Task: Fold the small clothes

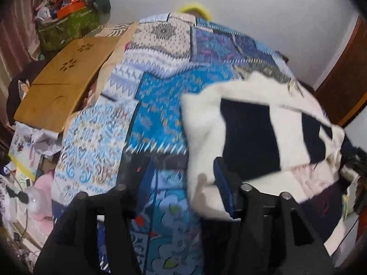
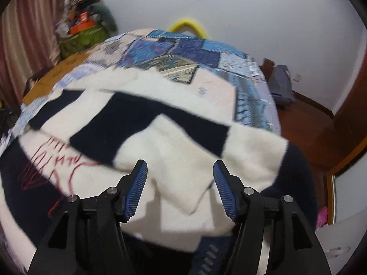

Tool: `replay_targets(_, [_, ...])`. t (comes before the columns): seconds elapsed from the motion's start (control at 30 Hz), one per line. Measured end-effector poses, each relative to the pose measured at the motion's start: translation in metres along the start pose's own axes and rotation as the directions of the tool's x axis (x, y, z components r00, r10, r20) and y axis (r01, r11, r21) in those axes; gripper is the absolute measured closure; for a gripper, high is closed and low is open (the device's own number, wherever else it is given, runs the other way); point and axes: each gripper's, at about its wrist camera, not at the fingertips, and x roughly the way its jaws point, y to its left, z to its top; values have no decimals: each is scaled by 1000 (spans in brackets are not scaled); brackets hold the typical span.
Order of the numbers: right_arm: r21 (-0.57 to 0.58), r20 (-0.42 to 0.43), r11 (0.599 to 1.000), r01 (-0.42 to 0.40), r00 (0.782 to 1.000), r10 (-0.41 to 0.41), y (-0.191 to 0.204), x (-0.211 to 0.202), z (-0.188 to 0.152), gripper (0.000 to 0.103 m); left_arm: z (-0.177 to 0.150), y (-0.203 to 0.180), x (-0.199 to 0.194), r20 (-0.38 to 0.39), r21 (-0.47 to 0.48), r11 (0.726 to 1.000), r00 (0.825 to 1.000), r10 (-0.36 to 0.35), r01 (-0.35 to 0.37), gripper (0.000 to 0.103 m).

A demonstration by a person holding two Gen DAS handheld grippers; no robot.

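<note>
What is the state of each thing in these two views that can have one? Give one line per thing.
White and navy sweater: lying on the bed, a white flap folded over its middle.
Patchwork quilt: spread over the bed.
Right gripper: open, nothing between its pads.
Left gripper: open, sweater edge draped over one finger.

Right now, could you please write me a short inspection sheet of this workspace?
Surface: bed under a blue patchwork quilt.
Job's things: white and navy sweater spread flat on the quilt, red stitching near its left side.
Clutter: wooden lap tray, green box piled with items, papers at the bedside.
Grippers: right claw open above the sweater, nothing between its pads; left claw blurred, one pad over the sweater's edge, state unclear.
Cables: thin cord at the far right of the left view.
Surroundings: white wall, pink curtain, wooden floor.
</note>
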Motion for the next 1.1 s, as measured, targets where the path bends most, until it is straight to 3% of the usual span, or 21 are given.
replay_targets(0.17, [107,-62,994,22,998,-15,-24,41,2,47,21,-8,32,-44,2,1000,999,18,-18,48])
replay_targets(0.27, [163,-89,986,15,996,0,-31,62,-4,58,28,-11,52,-73,-17,1000,997,-17,16,48])
replay_targets(0.4, [126,-60,991,39,998,-31,-26,53,-3,94,28,-15,72,-103,-14,1000,995,-16,14,48])
replay_targets(0.5, [106,-59,994,-5,998,11,-29,42,2,95,22,-15,82,-132,-4,1000,991,-12,11,48])
replay_targets(0.7, [87,19,996,29,999,-31,-40,30,28,95,10,-15,86,-122,51,998,992,29,-23,40])
replay_targets(0.9, [52,-38,995,88,996,-86,-36,58,28,93,4,-9,90,-121,43,998,992,42,-37,28])
replay_targets(0.97, [41,-29,993,110,994,-108,-34,59,24,89,4,-8,90,-117,42,998,992,46,-42,27])
replay_targets(1.03, [55,-41,993,106,994,-104,-35,55,24,76,4,-9,88,-115,47,998,992,54,-49,27])
replay_targets(1.1, [57,-49,993,103,994,-101,-36,47,23,70,4,-12,83,-109,61,996,991,76,-70,27])
